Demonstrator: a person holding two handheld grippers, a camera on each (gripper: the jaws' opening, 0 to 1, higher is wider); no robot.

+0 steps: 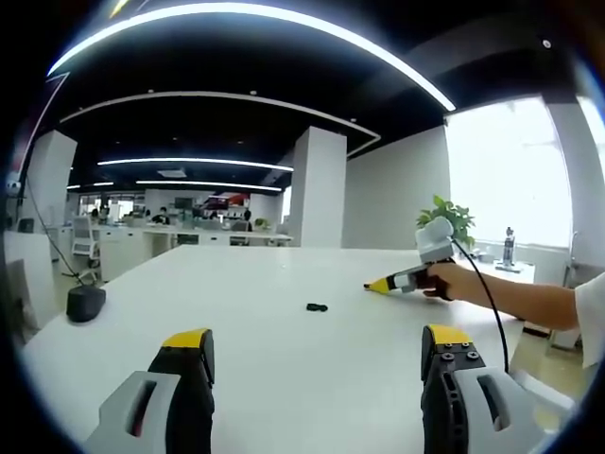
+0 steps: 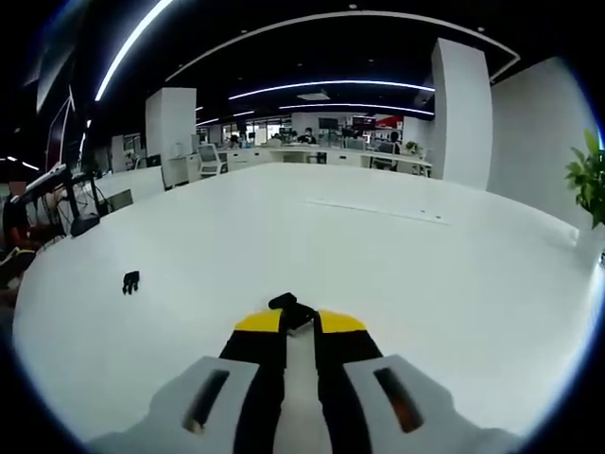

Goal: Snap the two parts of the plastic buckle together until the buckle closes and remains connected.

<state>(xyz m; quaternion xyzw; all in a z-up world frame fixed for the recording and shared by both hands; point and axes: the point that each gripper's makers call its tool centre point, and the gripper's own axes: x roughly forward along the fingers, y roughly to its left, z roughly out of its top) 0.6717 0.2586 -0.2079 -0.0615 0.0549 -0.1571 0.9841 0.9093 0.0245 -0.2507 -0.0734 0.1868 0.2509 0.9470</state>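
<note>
One black buckle part lies loose on the white table, ahead of my left gripper, whose yellow-tipped jaws stand wide apart with nothing between them. From the right, a hand holds my right gripper low over the table, a short way right of that part. In the right gripper view the right gripper is shut on the other black buckle part, which sticks out past its tips. The loose part lies on the table far to its left.
A dark rounded object sits near the table's left edge. A potted plant and a bottle stand beyond the far right corner. Dark stands and cables crowd the table's left side. Office desks line the background.
</note>
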